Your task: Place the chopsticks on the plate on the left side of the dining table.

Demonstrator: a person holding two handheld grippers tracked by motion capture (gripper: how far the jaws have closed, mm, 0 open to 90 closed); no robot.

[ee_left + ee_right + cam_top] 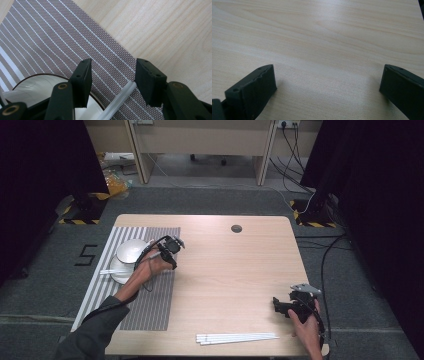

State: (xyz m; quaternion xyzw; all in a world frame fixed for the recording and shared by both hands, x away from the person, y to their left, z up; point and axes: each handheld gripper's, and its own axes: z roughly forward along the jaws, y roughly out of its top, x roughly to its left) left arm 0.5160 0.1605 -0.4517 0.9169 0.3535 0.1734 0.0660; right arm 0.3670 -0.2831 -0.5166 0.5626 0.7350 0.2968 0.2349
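While left gripper straddles rod half-wide beside plate on mat, lower squarely, pinch gently; right gripper wide, empty, near desk's right edge.

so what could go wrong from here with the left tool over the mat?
1. The left tool stands open with a clear rod lying between its jaws on the striped mat; nothing pins the rod, so it may roll away.
2. One jaw sits close over the white plate, so closing or lowering could knock its rim.
3. The white sticks lie near the table edge, close to the right tool; a careless sweep could push them off.
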